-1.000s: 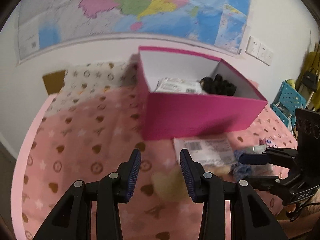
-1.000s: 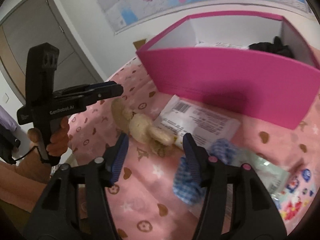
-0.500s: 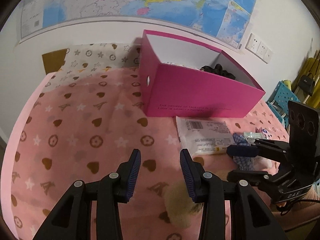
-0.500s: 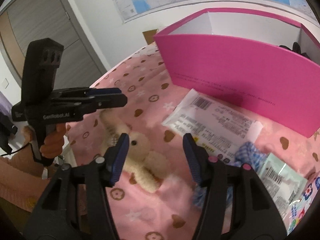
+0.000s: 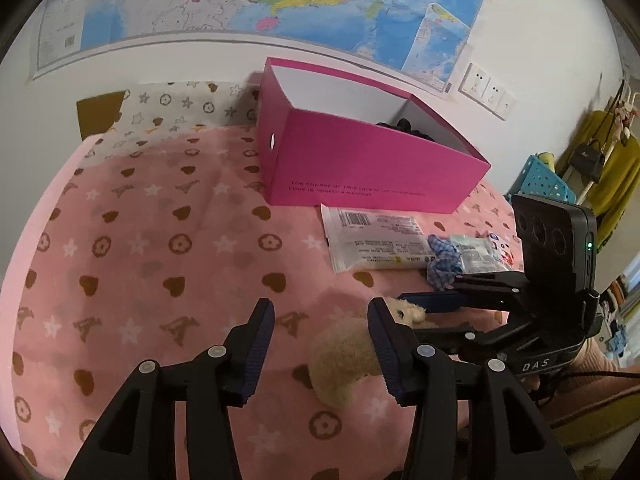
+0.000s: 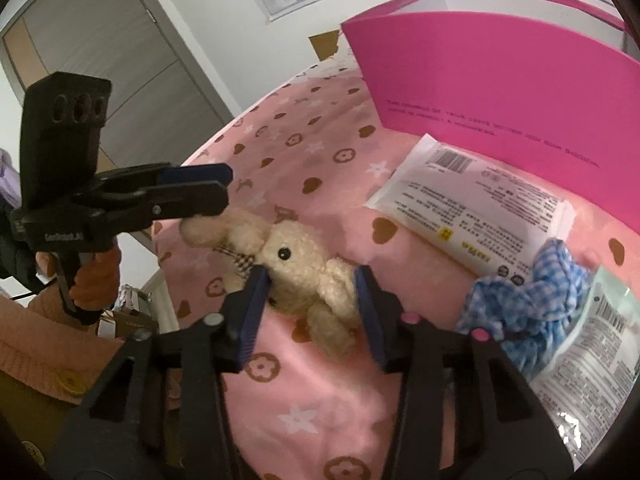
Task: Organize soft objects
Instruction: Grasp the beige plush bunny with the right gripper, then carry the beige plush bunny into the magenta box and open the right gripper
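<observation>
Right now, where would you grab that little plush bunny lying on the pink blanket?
Probably across the plush bunny's plump body, from above. It lies flat with thin ears and legs sticking out, and the open right gripper already straddles its torso.

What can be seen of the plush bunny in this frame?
The plush bunny is cream, fuzzy fabric, with a black bead eye, long ears and a plaid bow at the neck. It lies on its side on the pink blanket. The right gripper straddles its body, jaws open; the left gripper hangs by its ears.
</observation>
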Tool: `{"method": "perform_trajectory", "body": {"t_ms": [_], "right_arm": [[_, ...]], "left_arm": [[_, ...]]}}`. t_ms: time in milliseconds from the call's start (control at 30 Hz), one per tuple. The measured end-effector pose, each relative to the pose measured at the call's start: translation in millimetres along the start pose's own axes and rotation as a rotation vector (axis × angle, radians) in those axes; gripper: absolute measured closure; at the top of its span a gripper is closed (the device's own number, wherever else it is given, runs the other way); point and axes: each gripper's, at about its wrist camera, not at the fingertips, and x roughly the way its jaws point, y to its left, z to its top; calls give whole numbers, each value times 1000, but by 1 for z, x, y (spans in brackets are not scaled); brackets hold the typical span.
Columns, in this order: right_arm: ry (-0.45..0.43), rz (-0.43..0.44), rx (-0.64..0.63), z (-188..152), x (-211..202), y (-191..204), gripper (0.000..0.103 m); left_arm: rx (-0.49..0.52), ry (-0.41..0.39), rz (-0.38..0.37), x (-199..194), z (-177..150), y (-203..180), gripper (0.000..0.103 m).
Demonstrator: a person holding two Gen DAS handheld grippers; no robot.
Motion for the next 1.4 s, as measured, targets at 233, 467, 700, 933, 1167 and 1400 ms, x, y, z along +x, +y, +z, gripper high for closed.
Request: {"method": "perform_trajectory", "body": {"t_ms": [233,467,700,933,1167,1400], "right_arm": [[-42,-5,34,0,-9,-7,94],[-52,22,68,-4,-12,-10,94],[-107,53,102,-12,-32,-11,98],[-125,19,129,-32,-45,-7,58],[-51,-40,66,-25,-16,5,71],[-85,-19,59,-21,-22,4,83]], "left_arm": [[-34,-50,22,-19,5,14,53],[35,43,5,5,-9,-2,53],[63,86,-55,23,-15,-17,54],[77,90,-73,33,-14,-23,53],[71,89,-62,35,-13,-22,53],[20,56,-95,33,-6,-22,53]]}}
